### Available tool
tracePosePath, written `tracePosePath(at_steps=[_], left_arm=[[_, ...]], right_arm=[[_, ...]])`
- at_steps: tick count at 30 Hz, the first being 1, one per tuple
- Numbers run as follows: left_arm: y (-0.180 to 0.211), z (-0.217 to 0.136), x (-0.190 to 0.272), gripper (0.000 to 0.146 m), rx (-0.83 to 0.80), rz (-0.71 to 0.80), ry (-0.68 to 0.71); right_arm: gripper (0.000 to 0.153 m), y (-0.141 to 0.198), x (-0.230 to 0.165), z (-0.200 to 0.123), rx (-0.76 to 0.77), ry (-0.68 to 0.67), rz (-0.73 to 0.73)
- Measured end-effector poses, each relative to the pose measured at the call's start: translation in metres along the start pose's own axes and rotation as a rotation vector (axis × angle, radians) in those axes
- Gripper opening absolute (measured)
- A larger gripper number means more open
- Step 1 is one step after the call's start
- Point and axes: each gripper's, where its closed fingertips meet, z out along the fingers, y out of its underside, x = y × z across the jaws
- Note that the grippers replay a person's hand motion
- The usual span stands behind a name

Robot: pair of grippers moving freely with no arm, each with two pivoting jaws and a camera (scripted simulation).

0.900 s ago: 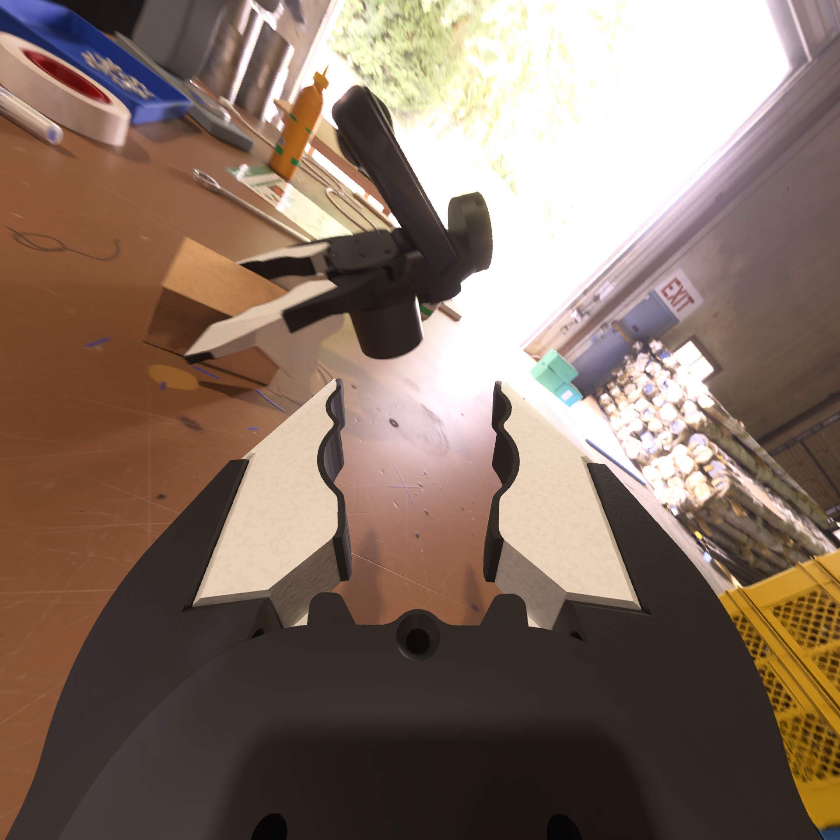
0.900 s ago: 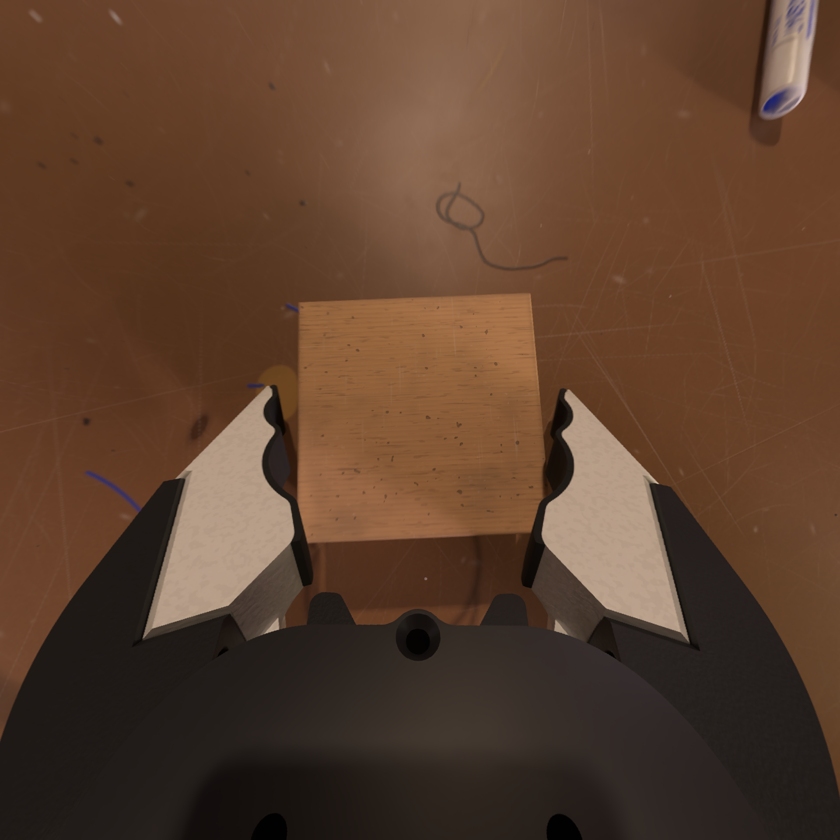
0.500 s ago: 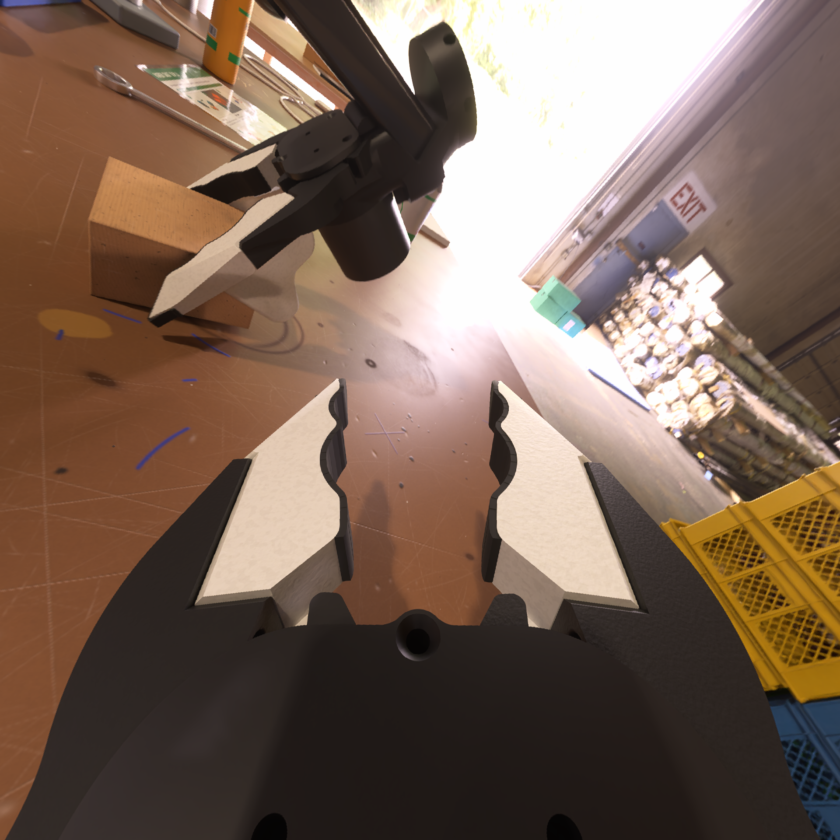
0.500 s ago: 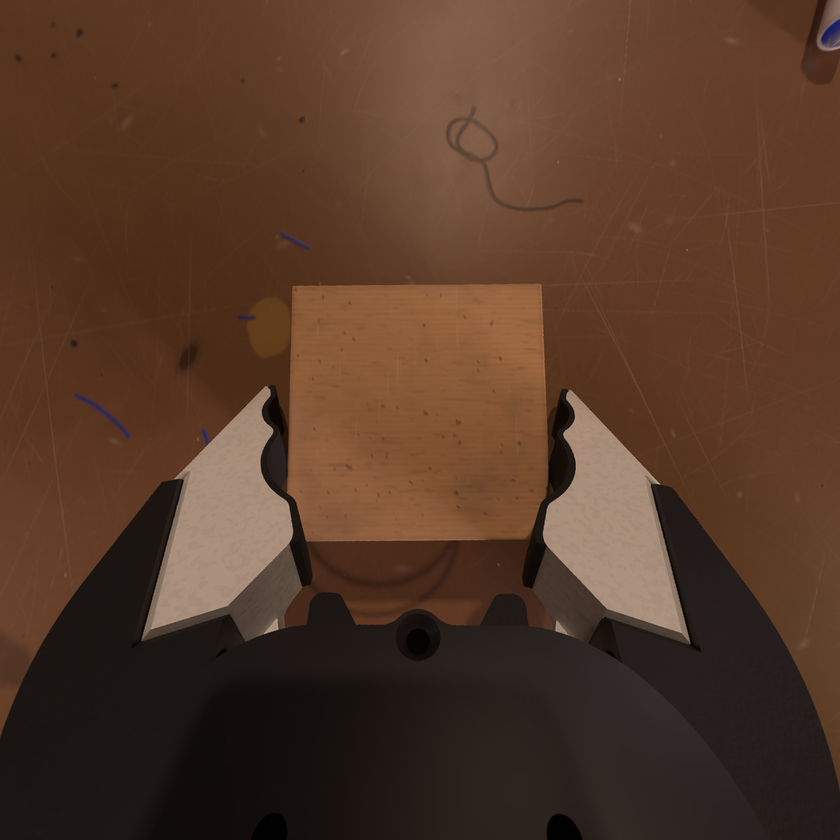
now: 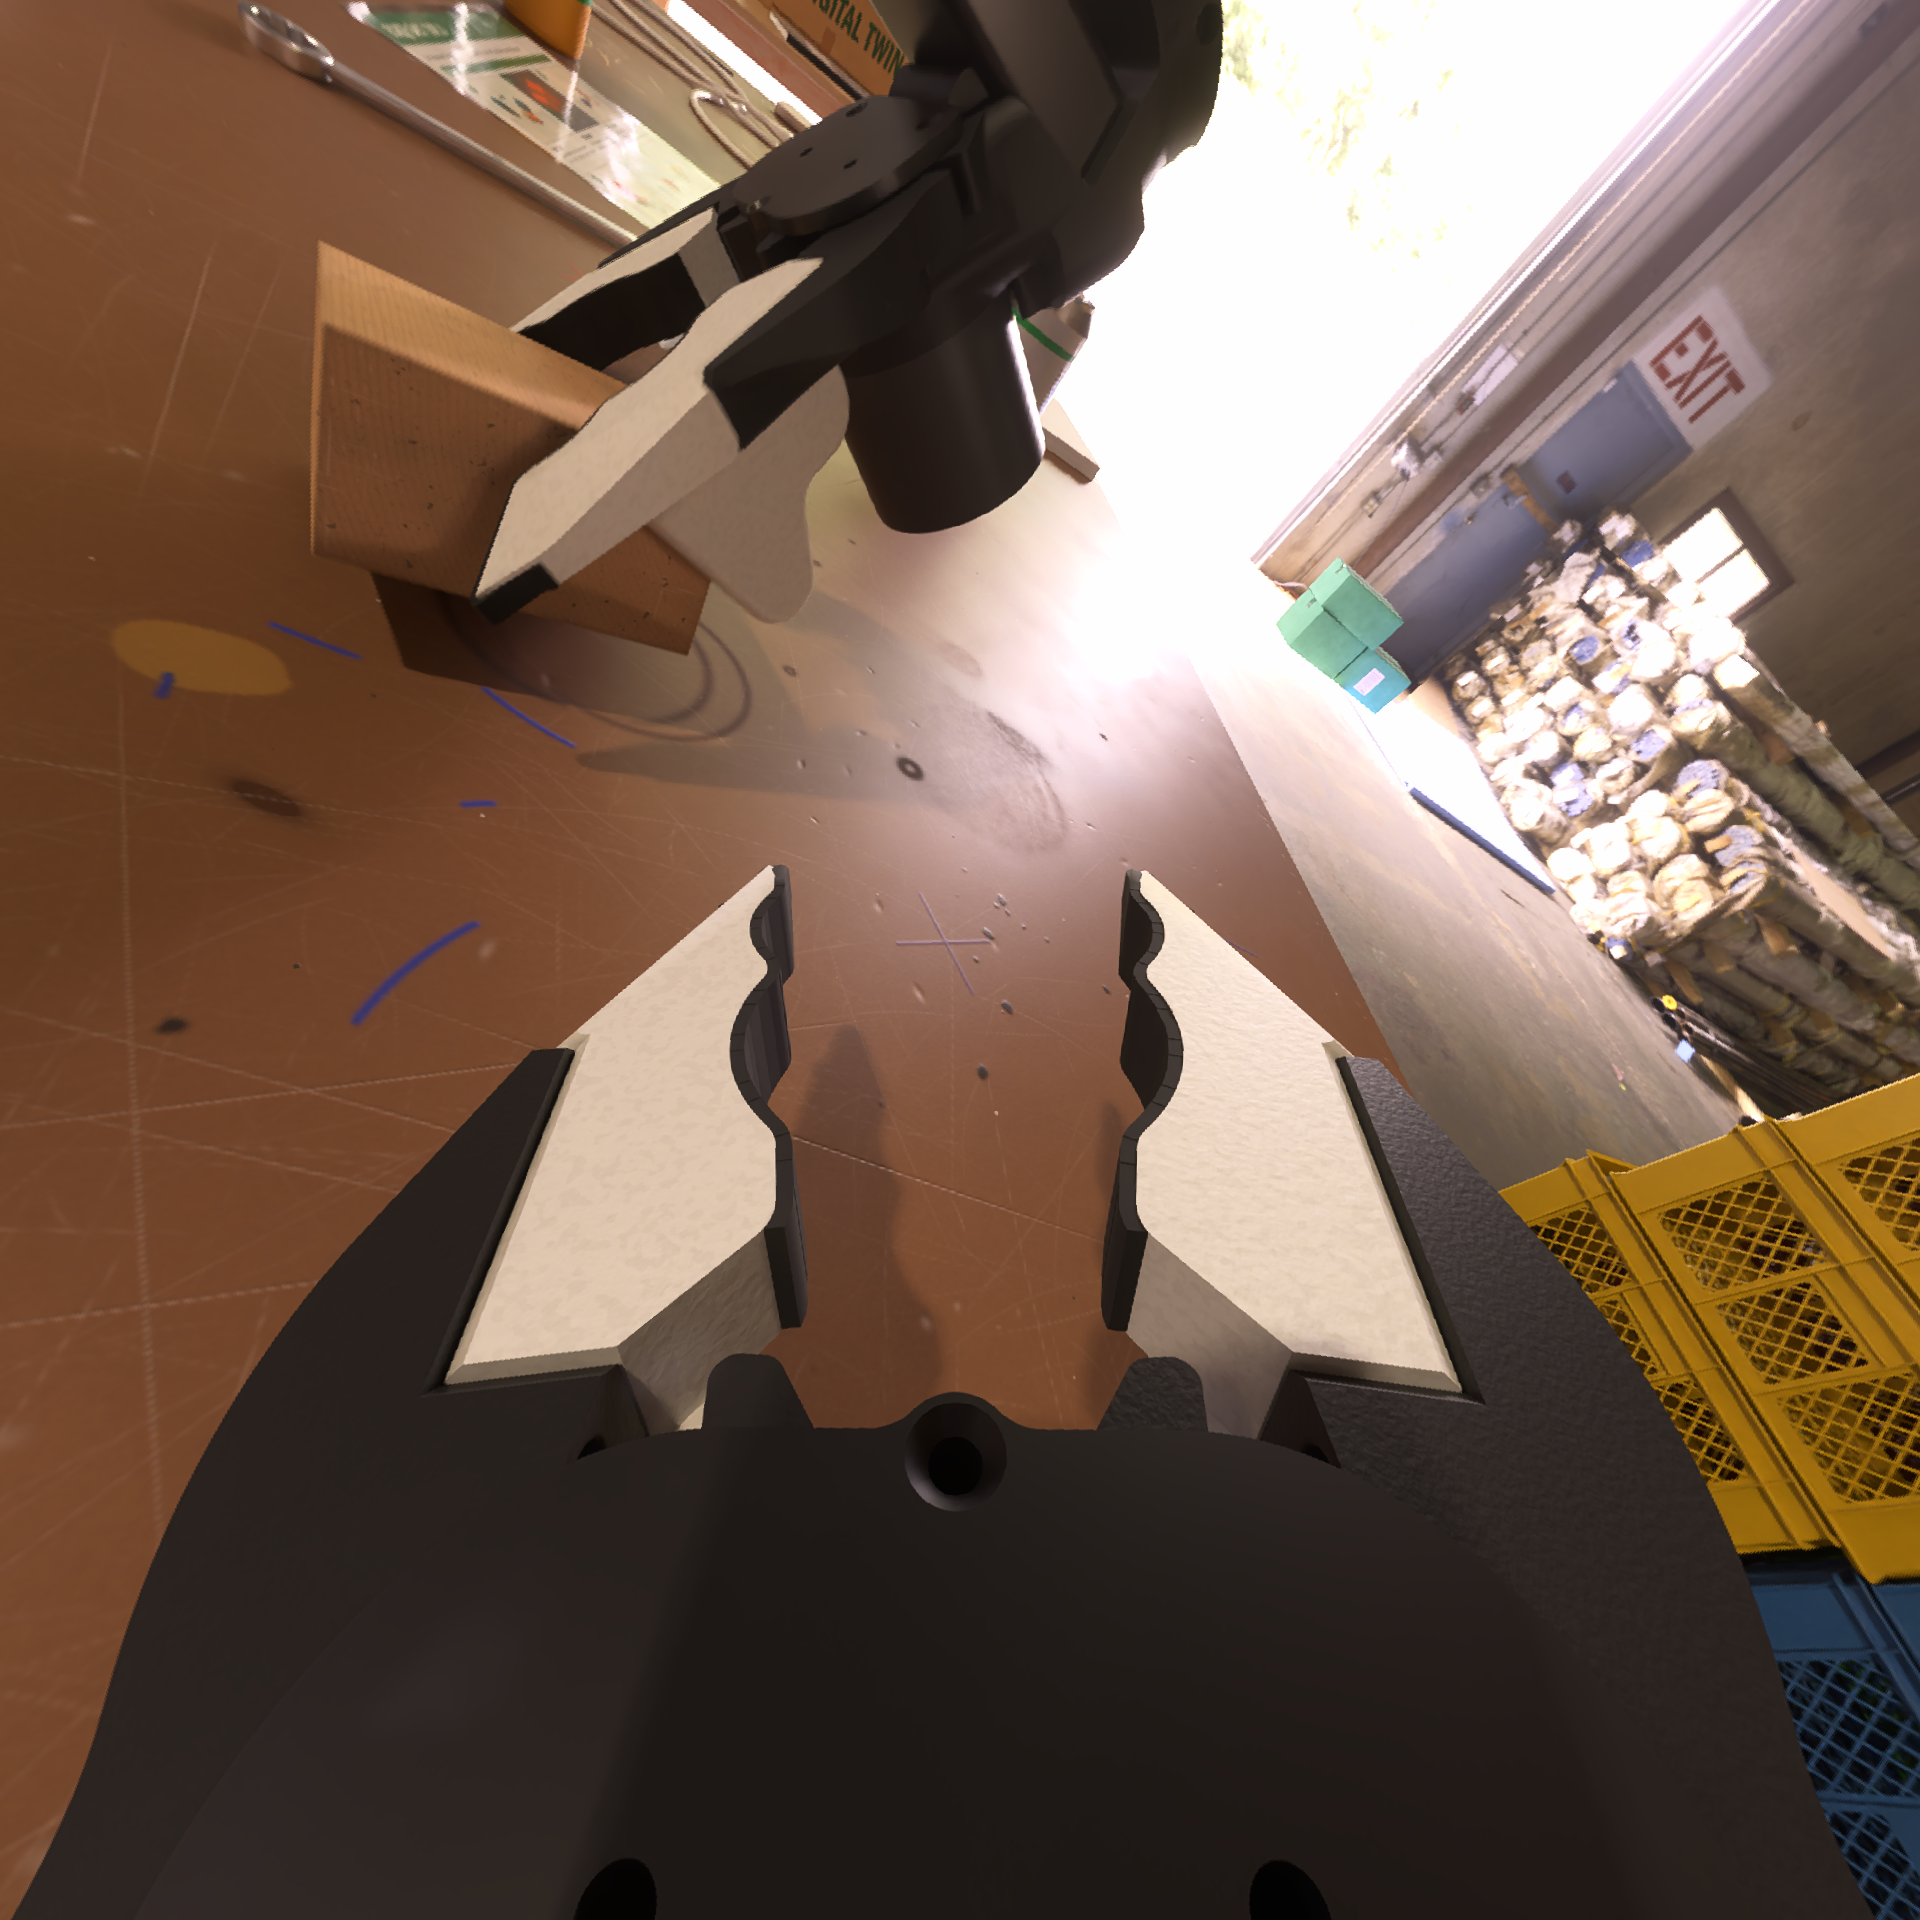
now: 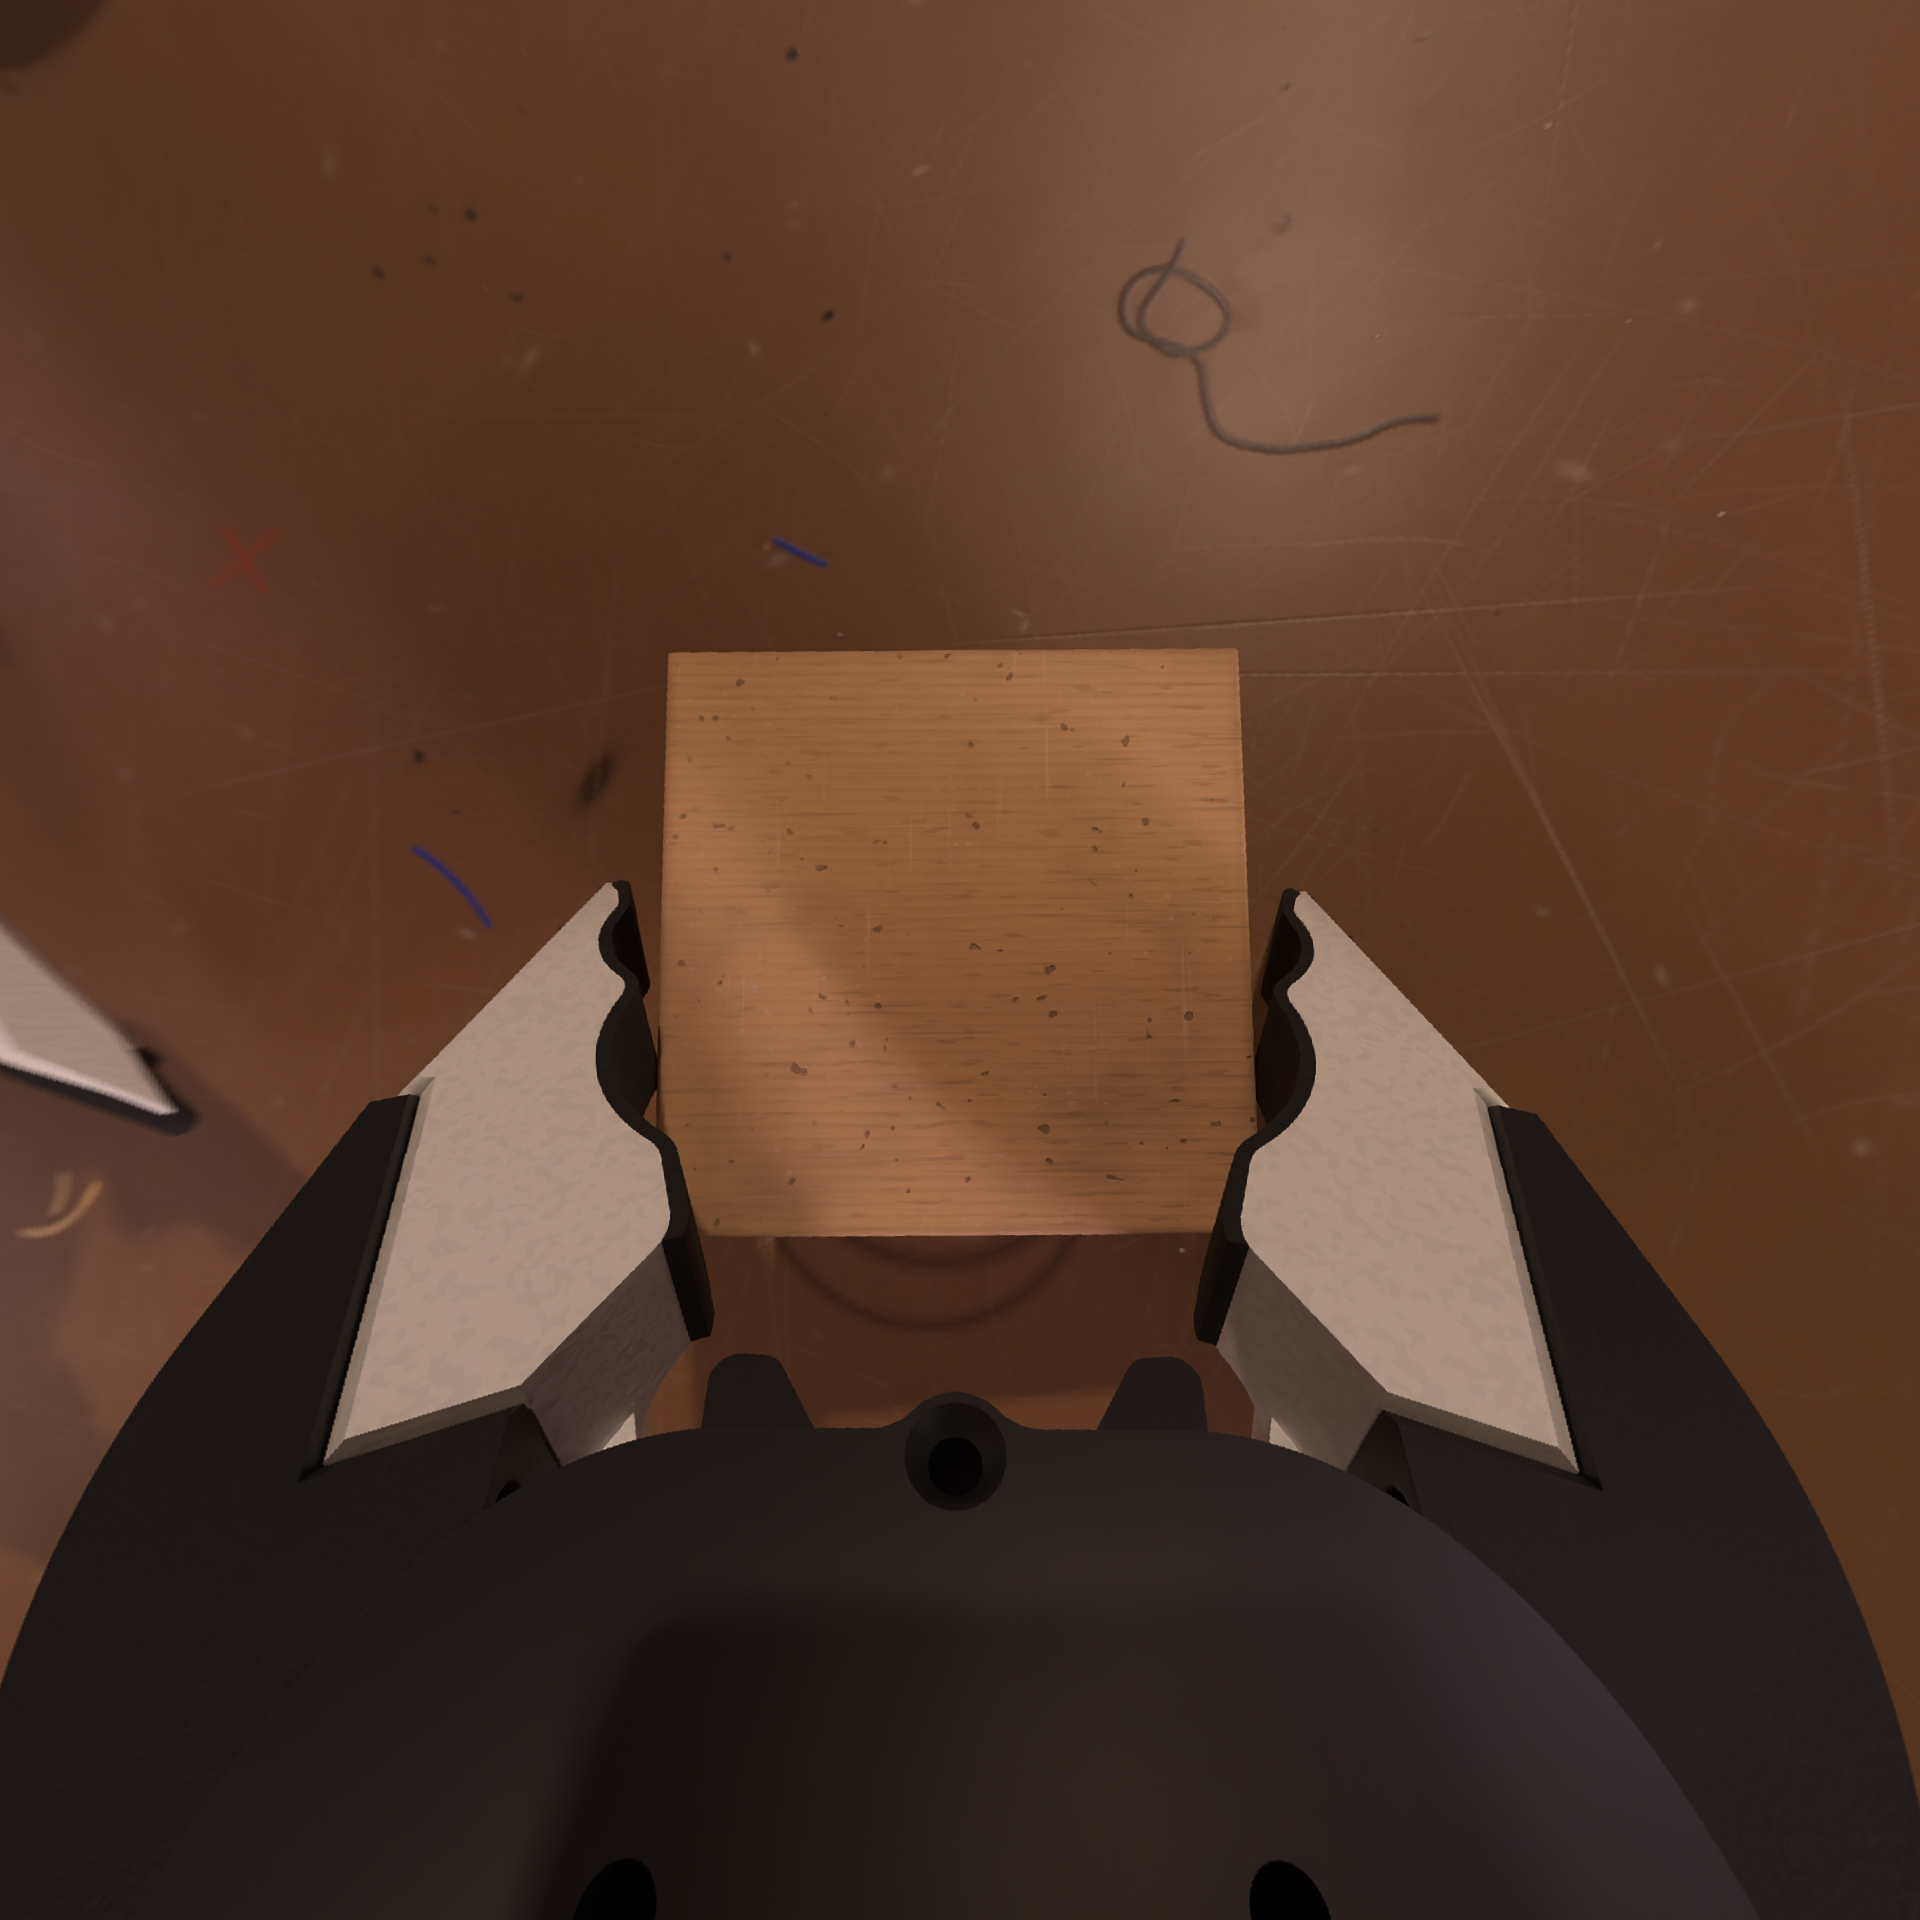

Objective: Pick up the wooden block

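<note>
The wooden block [image 6: 954,935] is a light brown cube held between the pads of my right gripper [image 6: 954,899], which is shut on its two side faces. In the left wrist view the block [image 5: 416,447] hangs a little above the brown table [image 5: 260,935], with its shadow underneath, and a white right finger [image 5: 623,468] lies across its near face. My left gripper [image 5: 956,878] is open and empty, low over the table to the near right of the block. One of its fingers [image 6: 83,1049] shows at the left edge of the right wrist view.
A wrench [image 5: 301,47] and a printed leaflet [image 5: 499,73] lie on the table beyond the block. A black thread loop [image 6: 1195,343] lies past the block. Off the table's right side are a yellow crate [image 5: 1766,1299], a blue crate [image 5: 1849,1714] and teal boxes [image 5: 1340,623].
My right gripper has closed on the block and raised it off the table; the table marks have drawn away below it. My left gripper has moved nearer to the block, still open.
</note>
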Motion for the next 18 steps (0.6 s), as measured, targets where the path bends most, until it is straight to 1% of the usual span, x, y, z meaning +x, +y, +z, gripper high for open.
tracePosePath(at_steps=[2, 7, 9, 12, 14, 16, 18], left_arm=[[0.002, 0.004, -0.003, 0.064, -0.012, -0.003, -0.004], [0.015, 0.017, -0.01, 0.063, -0.087, 0.12, -0.088], [0.013, 0.021, -0.011, 0.064, -0.08, 0.129, -0.106], [0.0, 0.027, -0.011, 0.065, -0.018, 0.063, -0.104], [-0.011, 0.033, -0.014, 0.069, 0.035, -0.026, -0.106], [-0.02, 0.041, -0.02, 0.072, 0.073, -0.11, -0.141], [-0.024, 0.049, -0.026, 0.072, 0.077, -0.131, -0.169]], right_arm=[[0.119, -0.001, -0.004, -0.003, 0.015, -0.059, 0.036], [0.119, -0.003, -0.007, -0.008, 0.042, -0.151, 0.094], [0.119, -0.004, -0.01, -0.009, 0.052, -0.192, 0.115], [0.119, -0.006, -0.013, -0.01, 0.066, -0.239, 0.139], [0.119, -0.007, -0.014, -0.01, 0.072, -0.25, 0.145], [0.119, -0.008, -0.013, -0.011, 0.075, -0.262, 0.154], [0.119, -0.009, -0.013, -0.012, 0.077, -0.273, 0.168]])
